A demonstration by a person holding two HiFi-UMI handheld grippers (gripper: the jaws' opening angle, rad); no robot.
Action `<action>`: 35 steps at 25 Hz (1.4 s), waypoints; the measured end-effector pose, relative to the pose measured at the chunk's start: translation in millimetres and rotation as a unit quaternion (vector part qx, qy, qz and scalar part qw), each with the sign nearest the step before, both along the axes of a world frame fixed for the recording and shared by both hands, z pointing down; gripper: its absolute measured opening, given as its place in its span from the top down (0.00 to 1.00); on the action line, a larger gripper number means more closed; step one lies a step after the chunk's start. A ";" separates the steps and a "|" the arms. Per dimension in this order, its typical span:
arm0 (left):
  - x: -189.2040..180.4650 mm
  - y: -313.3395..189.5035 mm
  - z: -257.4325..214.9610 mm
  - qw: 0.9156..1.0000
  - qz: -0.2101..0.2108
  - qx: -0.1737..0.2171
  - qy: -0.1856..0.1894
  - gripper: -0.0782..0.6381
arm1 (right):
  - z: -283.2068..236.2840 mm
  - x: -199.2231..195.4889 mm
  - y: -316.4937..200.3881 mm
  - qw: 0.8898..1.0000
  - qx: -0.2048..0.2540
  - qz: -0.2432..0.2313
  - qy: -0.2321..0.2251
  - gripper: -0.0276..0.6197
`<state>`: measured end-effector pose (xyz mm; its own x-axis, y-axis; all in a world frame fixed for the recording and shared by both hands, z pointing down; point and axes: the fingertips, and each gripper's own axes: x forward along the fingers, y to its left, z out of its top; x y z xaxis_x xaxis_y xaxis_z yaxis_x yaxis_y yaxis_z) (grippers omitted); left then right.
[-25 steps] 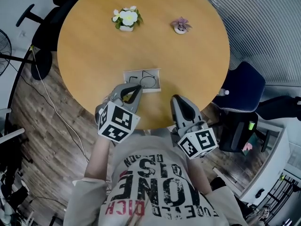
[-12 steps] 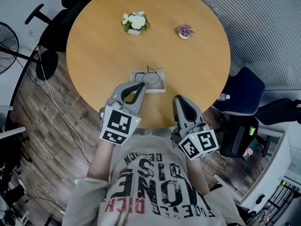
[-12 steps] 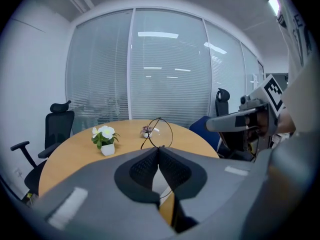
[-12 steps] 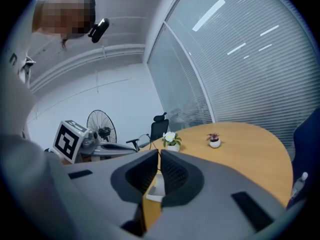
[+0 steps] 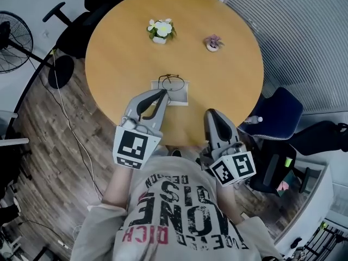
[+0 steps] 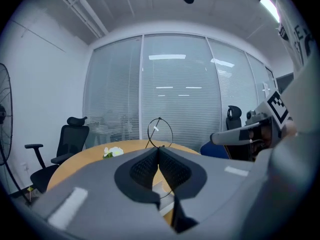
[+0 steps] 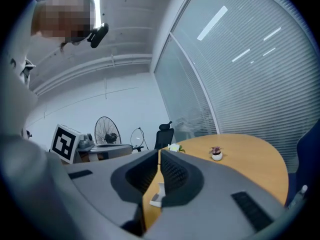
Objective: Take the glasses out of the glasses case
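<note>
Clearly the left gripper [image 5: 163, 93] is clenched on the glasses [image 5: 171, 82]. Its jaws pinch the thin wire frame, with one round lens rim standing up just past the tips and a thin arm trailing down beneath them. Below those tips the white case [image 5: 175, 95] lies on the table [image 5: 119, 64]. To that gripper's right, apart from it, the right gripper [image 5: 213, 113] is closed on nothing, jaws pressed together. The case shows ahead and to the left of its tips, untouched by it. Far ahead of both grippers sit a white-flower pot [image 5: 161, 30] and a small pink plant [image 5: 213, 42].
</note>
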<state>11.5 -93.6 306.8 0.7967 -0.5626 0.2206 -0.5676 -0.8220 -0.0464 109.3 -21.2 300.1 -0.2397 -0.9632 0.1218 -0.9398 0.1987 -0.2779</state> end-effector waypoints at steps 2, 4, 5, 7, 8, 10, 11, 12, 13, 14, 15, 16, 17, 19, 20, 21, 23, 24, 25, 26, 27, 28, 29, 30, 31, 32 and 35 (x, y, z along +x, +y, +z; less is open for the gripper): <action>-2.1 10.7 -13.5 1.000 -0.017 0.011 0.018 0.87 | -8.2 4.2 11.4 1.000 0.009 -0.002 0.003 0.92; -4.3 22.3 -24.9 0.999 -0.032 0.023 0.029 0.87 | -14.7 7.5 23.3 1.000 0.019 -0.005 0.004 0.92; -5.5 28.3 -29.9 0.998 -0.038 0.030 0.033 0.87 | -17.7 8.9 29.4 1.000 0.023 -0.006 0.004 0.92; -8.1 40.5 -39.4 0.997 -0.050 0.042 0.041 0.87 | -23.0 10.7 41.8 0.999 0.030 -0.011 0.002 0.92; -9.8 47.3 -43.8 0.996 -0.055 0.048 0.045 0.87 | -24.6 10.9 48.1 0.999 0.032 -0.014 0.003 0.92; -13.3 62.8 -51.5 0.995 -0.066 0.057 0.057 0.87 | -25.5 10.6 61.4 0.999 0.034 -0.023 0.004 0.92; -15.0 71.3 -54.7 0.994 -0.074 0.058 0.063 0.87 | -25.7 10.8 68.0 0.999 0.034 -0.028 0.004 0.92; -16.7 80.2 -57.3 0.993 -0.084 0.056 0.068 0.87 | -26.2 11.2 74.7 0.999 0.035 -0.032 0.004 0.92; -18.7 89.1 -58.9 0.992 -0.095 0.050 0.072 0.87 | -27.2 11.6 81.4 0.999 0.037 -0.035 0.004 0.92; -20.9 97.8 -60.0 0.991 -0.104 0.047 0.073 0.87 | -28.4 11.7 87.9 0.998 0.040 -0.038 0.003 0.92; -22.9 105.9 -61.3 0.990 -0.111 0.047 0.075 0.87 | -29.6 11.6 93.7 0.998 0.041 -0.041 0.003 0.92; -24.5 113.6 -63.5 0.989 -0.115 0.050 0.080 0.87 | -30.7 11.3 98.8 0.998 0.043 -0.044 0.004 0.92; -26.0 120.5 -66.8 0.988 -0.118 0.056 0.088 0.87 | -31.6 11.0 103.3 0.998 0.044 -0.047 0.005 0.92; -30.4 130.8 -74.2 0.984 -0.121 0.080 0.102 0.87 | -33.3 10.9 110.7 0.998 0.047 -0.052 0.005 0.92; -33.4 134.9 -74.8 0.983 -0.126 0.084 0.104 0.87 | -33.8 11.6 114.0 0.997 0.048 -0.052 0.005 0.92; -36.4 139.3 -72.6 0.982 -0.134 0.077 0.105 0.87 | -34.1 12.6 117.2 0.997 0.050 -0.052 0.005 0.92; -41.5 148.7 -68.8 0.981 -0.147 0.061 0.113 0.87 | -33.8 14.0 122.6 0.997 0.052 -0.054 0.006 0.92; -44.5 152.3 -69.5 0.979 -0.151 0.066 0.118 0.87 | -33.4 13.9 124.4 0.997 0.053 -0.057 0.007 0.92; -48.1 154.9 -71.1 0.977 -0.154 0.076 0.123 0.87 | -33.3 13.3 125.6 0.997 0.054 -0.059 0.007 0.92; -52.2 156.8 -72.3 0.976 -0.159 0.085 0.126 0.87 | -33.7 12.4 126.4 0.997 0.055 -0.062 0.008 0.92; -56.7 158.5 -72.6 0.974 -0.165 0.089 0.129 0.87 | -34.4 11.3 127.1 0.996 0.057 -0.064 0.008 0.92; -61.3 159.9 -71.7 0.972 -0.172 0.088 0.130 0.87 | -35.2 9.9 127.8 0.996 0.059 -0.066 0.010 0.92; -65.4 161.1 -70.0 0.972 -0.179 0.085 0.130 0.87 | -35.6 8.6 128.6 0.996 0.061 -0.068 0.012 0.92; -68.7 162.2 -66.9 0.971 -0.184 0.080 0.128 0.87 | -35.5 7.5 129.2 0.995 0.062 -0.070 0.015 0.92; -71.1 163.5 -62.5 0.972 -0.188 0.073 0.123 0.87 | -34.9 6.6 129.8 0.995 0.061 -0.072 0.018 0.92; -72.9 164.8 -57.4 0.972 -0.192 0.068 0.116 0.87 | -33.8 5.9 130.3 0.995 0.061 -0.075 0.020 0.92; -78.3 168.3 -43.2 0.973 -0.198 0.062 0.105 0.87 | -29.1 3.6 132.1 0.995 0.060 -0.077 0.028 0.92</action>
<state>-66.8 74.7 263.6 0.5318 -0.8468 -0.0119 -0.8465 -0.5320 0.0202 112.9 111.0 271.0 -0.3811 -0.9242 0.0255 -0.9093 0.3697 -0.1909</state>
